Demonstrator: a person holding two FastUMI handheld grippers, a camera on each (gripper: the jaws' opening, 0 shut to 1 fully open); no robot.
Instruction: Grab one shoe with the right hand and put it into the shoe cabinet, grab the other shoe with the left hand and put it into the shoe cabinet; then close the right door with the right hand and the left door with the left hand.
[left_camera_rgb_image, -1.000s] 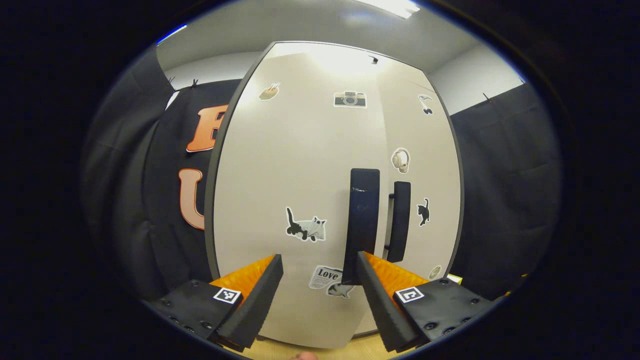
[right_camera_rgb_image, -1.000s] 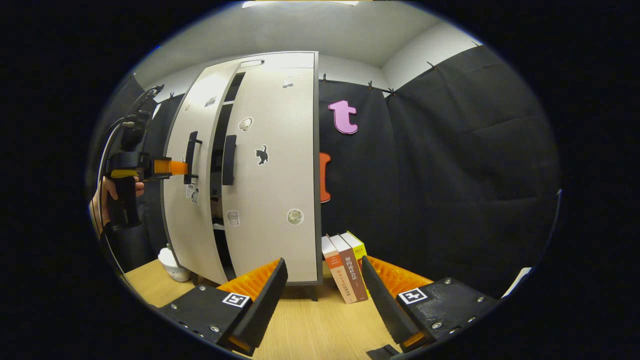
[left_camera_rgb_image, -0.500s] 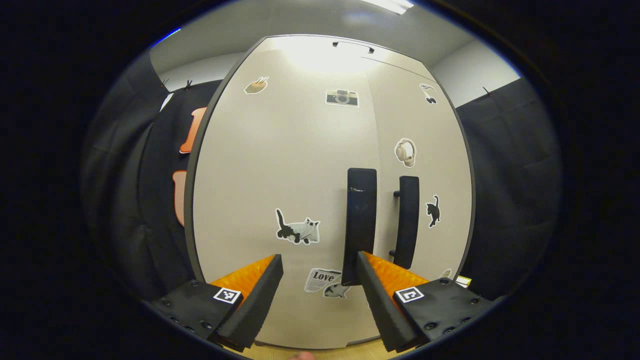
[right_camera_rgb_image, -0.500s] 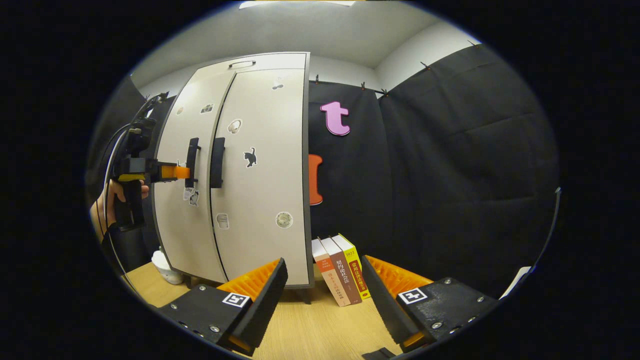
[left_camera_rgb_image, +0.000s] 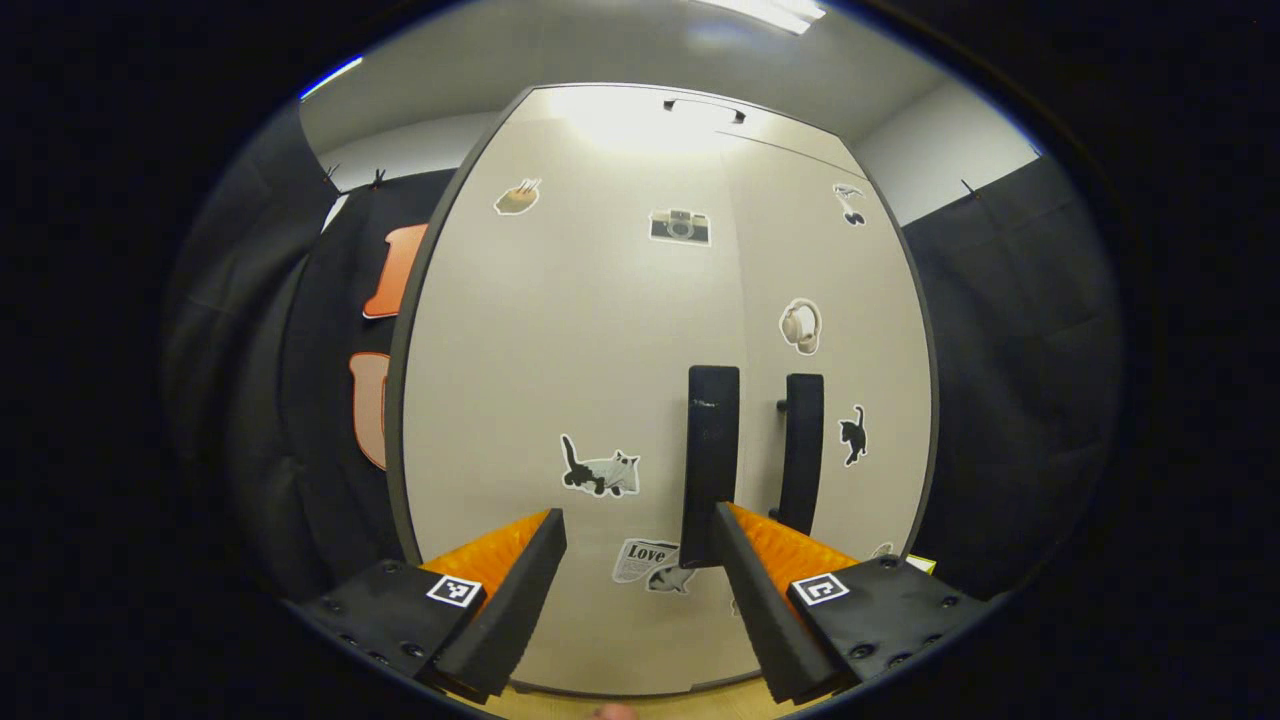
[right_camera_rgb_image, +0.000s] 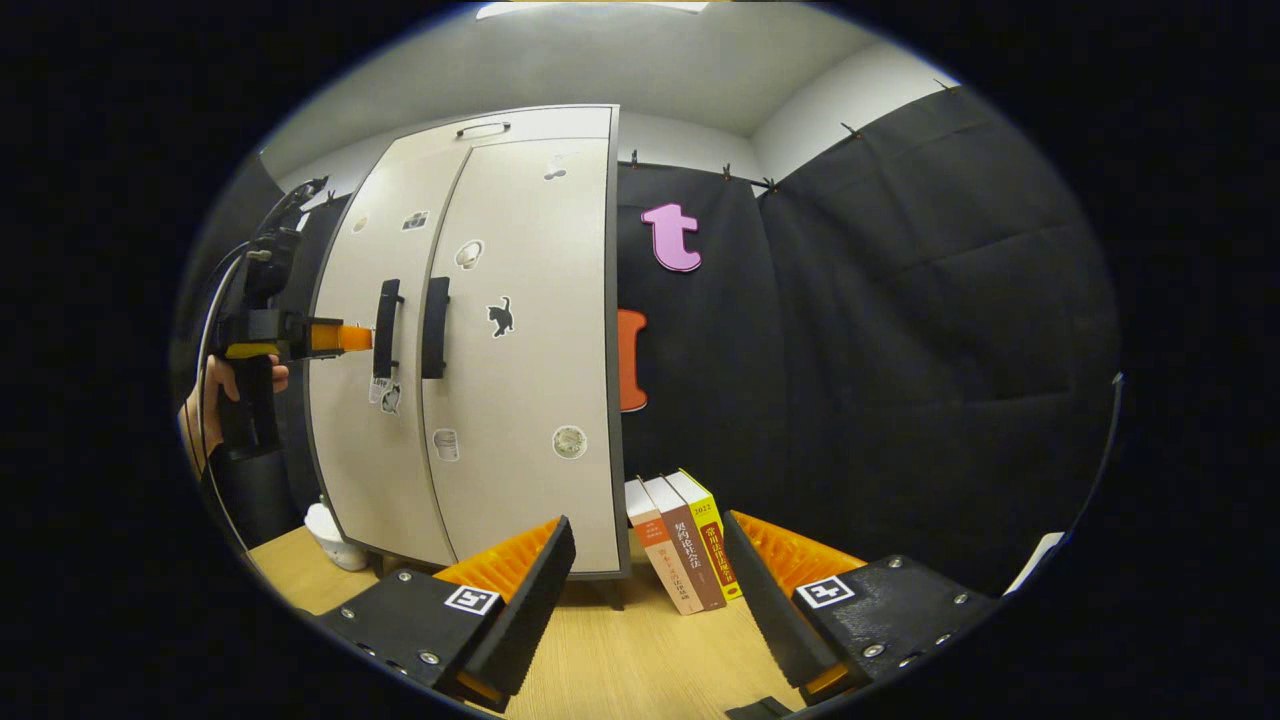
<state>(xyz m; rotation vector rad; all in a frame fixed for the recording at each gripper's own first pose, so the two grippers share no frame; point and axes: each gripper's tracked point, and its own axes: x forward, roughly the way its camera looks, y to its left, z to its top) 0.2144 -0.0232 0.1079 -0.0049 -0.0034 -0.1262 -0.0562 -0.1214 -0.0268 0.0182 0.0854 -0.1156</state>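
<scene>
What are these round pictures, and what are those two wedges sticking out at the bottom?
Each picture comes from a camera riding on hand-held tongs. The wedges are the tongs' own two fingers.

In the left gripper view, the left tongs face the tall cream shoe cabinet with its stickers and two black handles; both doors look shut. In the right gripper view, the right tongs hang open over a wooden table with three leaning books, and a hand holds the left tongs beside the cabinet. Both tongs are open and hold nothing.

Shoe cabinet (right_camera_rgb_image: 500, 330) stands on the table (right_camera_rgb_image: 620, 660) before the booth wall; books (right_camera_rgb_image: 685, 540) lean just right of it. Left gripper (right_camera_rgb_image: 345, 338) sits before the left door's handle (right_camera_rgb_image: 385, 328).
</scene>
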